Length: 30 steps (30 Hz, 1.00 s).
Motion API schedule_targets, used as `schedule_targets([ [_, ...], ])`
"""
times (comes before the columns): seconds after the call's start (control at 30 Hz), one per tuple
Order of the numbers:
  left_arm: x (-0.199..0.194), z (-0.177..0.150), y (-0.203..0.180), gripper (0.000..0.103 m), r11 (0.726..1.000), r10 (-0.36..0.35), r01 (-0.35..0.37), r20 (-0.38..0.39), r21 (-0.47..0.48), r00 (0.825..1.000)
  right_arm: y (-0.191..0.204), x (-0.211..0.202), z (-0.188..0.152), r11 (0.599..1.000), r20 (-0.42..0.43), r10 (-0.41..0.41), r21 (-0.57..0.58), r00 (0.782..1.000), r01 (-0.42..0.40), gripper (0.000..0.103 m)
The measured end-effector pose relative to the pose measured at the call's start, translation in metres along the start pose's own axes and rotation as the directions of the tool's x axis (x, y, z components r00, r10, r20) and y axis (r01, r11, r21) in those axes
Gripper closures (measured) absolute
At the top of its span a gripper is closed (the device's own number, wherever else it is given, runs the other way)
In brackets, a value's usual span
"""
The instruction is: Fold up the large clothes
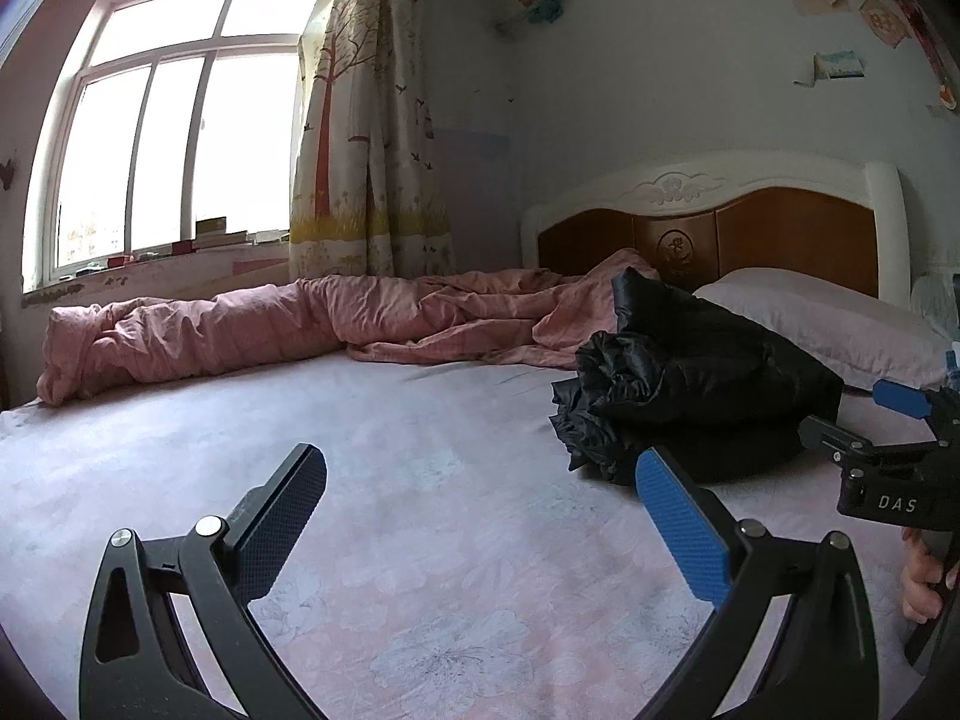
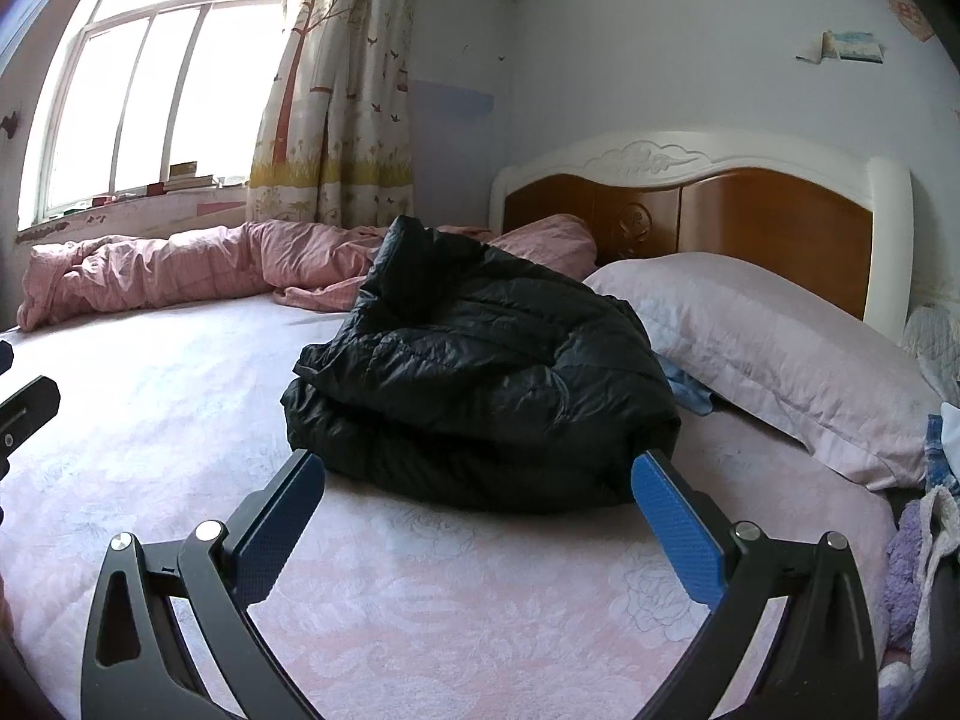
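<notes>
Both grippers empty, fingers spread; black jacket (image 2: 480, 384) folded on bed (image 2: 180, 408).

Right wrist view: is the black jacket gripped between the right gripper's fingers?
No. The right gripper stands open, its fingers spread over the pink sheet just short of the black jacket, clamping nothing.

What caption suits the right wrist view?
Open right gripper faces a bundled black jacket on the bed, beside a pillow.
</notes>
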<state>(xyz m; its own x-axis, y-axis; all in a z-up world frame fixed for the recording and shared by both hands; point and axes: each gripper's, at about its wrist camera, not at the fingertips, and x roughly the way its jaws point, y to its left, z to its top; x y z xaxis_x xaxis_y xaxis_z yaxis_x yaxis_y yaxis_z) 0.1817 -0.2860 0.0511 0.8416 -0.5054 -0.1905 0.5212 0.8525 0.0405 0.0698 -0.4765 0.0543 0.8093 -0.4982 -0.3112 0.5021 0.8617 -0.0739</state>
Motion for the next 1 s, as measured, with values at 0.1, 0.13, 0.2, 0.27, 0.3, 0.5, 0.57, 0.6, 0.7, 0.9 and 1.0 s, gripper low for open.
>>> schedule_targets([
  [0.1,0.0,0.0,0.001,0.0,1.0,-0.001,0.001,-0.006,-0.004,1.0,-0.001,0.001,0.0,1.0,0.0,0.001,0.002,1.0,-0.001,0.0],
  [0.13,0.0,0.0,0.001,0.0,1.0,-0.001,0.001,-0.007,-0.004,1.0,0.0,0.002,0.0,1.0,-0.001,0.002,0.005,1.0,-0.002,0.0],
  [0.2,0.001,0.0,0.001,0.0,1.0,-0.002,0.002,-0.01,-0.002,1.0,0.002,0.0,-0.001,1.0,-0.005,-0.002,0.007,1.0,0.002,0.0],
  [0.27,0.0,0.001,0.0,0.0,1.0,-0.002,0.002,-0.011,0.001,1.0,0.005,0.0,-0.002,1.0,-0.01,-0.007,-0.003,1.0,0.007,0.0],
  [0.3,0.0,0.001,0.0,0.0,1.0,-0.002,0.002,-0.011,0.001,1.0,0.007,0.001,-0.002,1.0,-0.012,-0.01,-0.01,1.0,0.01,0.0],
  [0.5,0.001,0.0,-0.001,0.0,1.0,-0.006,0.006,-0.019,0.004,1.0,0.012,0.001,-0.003,0.999,-0.009,-0.019,-0.034,1.0,0.019,0.0],
  [0.57,0.002,0.0,-0.002,0.0,1.0,-0.005,0.005,-0.021,0.006,1.0,0.012,0.001,-0.003,0.999,-0.013,-0.017,-0.029,1.0,0.017,0.0],
  [0.6,0.002,0.0,-0.002,0.0,1.0,-0.005,0.005,-0.021,0.006,1.0,0.012,0.001,-0.003,1.0,-0.015,-0.017,-0.027,1.0,0.017,0.0],
  [0.7,0.002,0.0,-0.002,0.0,1.0,-0.005,0.005,-0.023,0.008,1.0,0.012,0.002,-0.004,1.0,-0.02,-0.017,-0.02,1.0,0.016,0.0],
  [0.9,0.003,0.0,-0.001,0.0,1.0,-0.008,0.008,-0.033,0.012,0.999,0.012,0.002,-0.004,1.0,-0.02,-0.017,-0.022,1.0,0.017,0.0],
  [1.0,0.002,0.0,0.0,0.0,1.0,-0.008,0.008,-0.027,0.009,1.0,0.012,0.002,-0.004,1.0,-0.02,-0.017,-0.02,1.0,0.016,0.0],
])
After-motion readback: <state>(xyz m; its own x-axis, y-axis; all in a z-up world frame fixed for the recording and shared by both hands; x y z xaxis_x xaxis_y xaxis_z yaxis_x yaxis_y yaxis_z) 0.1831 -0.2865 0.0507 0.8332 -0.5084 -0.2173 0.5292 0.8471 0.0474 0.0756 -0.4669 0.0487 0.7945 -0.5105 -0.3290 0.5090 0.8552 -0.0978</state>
